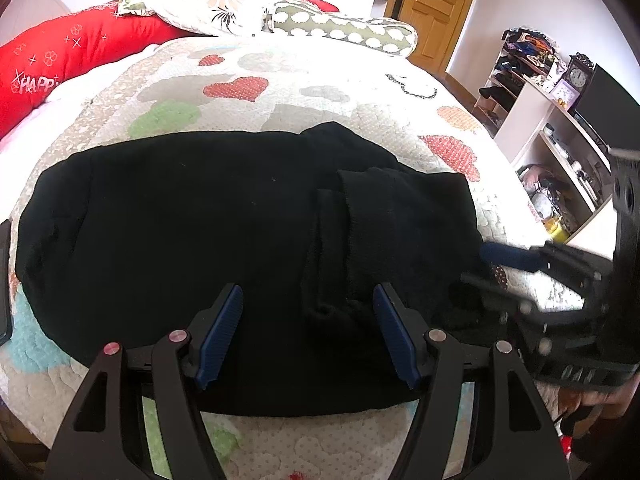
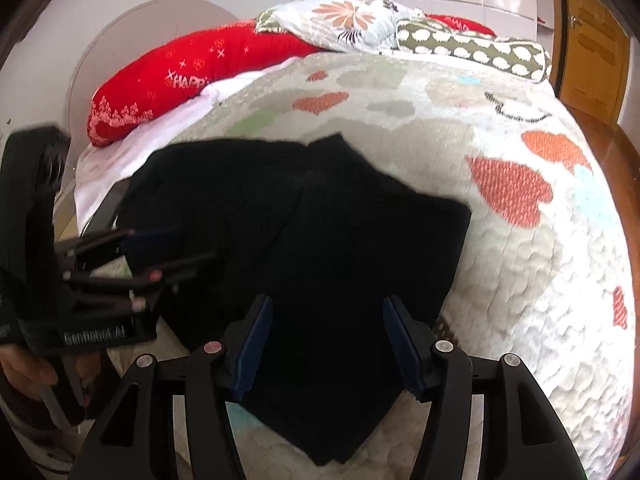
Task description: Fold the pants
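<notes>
The black pants (image 1: 200, 232) lie folded across the quilted bed, with a doubled layer and ribbed cuffs (image 1: 360, 216) on their right part. My left gripper (image 1: 308, 300) is open and empty, hovering over the pants' near edge. My right gripper (image 2: 328, 312) is open and empty above the pants' right end (image 2: 340, 280). The right gripper also shows in the left wrist view (image 1: 500, 268), at the pants' right edge. The left gripper shows blurred in the right wrist view (image 2: 160, 256), at the pants' left side.
The bed quilt (image 1: 280, 92) has hearts and clouds. A red pillow (image 1: 60, 60), a floral pillow (image 1: 216, 0) and a dotted bolster (image 1: 344, 32) lie at the head. Cluttered shelves (image 1: 552, 132) and a wooden door (image 1: 436, 4) stand to the right.
</notes>
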Tool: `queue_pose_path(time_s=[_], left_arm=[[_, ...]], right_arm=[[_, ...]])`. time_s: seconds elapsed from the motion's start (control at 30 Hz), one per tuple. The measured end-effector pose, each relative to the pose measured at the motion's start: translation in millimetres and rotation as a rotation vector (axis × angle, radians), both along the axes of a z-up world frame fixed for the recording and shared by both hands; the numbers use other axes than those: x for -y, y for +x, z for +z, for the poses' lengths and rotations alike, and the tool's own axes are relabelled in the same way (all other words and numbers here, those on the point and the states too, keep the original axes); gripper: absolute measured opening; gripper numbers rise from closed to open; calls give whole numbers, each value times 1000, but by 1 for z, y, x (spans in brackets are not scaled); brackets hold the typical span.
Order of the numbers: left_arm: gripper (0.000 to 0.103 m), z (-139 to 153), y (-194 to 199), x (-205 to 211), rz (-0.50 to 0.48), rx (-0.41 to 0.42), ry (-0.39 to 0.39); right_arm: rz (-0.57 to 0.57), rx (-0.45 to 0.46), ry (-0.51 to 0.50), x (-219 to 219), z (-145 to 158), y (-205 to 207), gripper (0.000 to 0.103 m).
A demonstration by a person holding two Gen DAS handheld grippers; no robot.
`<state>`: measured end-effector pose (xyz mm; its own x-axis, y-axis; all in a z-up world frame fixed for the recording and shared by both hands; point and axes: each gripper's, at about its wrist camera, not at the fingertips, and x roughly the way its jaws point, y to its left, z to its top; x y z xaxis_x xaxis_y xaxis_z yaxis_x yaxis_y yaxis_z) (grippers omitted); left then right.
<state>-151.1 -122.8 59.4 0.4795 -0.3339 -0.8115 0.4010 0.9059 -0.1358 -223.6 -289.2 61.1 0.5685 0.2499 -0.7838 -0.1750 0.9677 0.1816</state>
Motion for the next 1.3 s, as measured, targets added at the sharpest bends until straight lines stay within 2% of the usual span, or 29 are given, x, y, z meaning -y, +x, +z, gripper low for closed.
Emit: queue_pose_path(time_s=[0.23, 0.5, 0.63, 0.9, 0.97, 1.1, 1.2, 1.3], left_arm=[[68, -2, -1, -2, 6, -9, -6], [70, -6, 1, -3, 11, -11, -7], [72, -7, 4, -4, 14, -15, -12], [72, -5, 2, -4, 15, -4, -14], [72, -4, 1, -4, 19, -2, -15], [72, 0, -2, -7, 21, 5, -19], [78, 5, -4, -12, 31, 21, -23], [81, 12, -5, -22, 51, 31, -52]], right_arm=[[-19, 39, 7, -4, 8, 33, 59], [-20, -3, -14, -23, -17, 75, 61], [-27, -4, 2, -24, -17, 85, 62], [-18, 27, -9, -15, 5, 54, 61], [-26, 29, -8, -13, 3, 47, 62], [-41, -22, -21, -11, -20, 48, 62], [-41, -13, -19, -13, -13, 48, 63], [-32, 10, 1, -15, -1, 49, 63]])
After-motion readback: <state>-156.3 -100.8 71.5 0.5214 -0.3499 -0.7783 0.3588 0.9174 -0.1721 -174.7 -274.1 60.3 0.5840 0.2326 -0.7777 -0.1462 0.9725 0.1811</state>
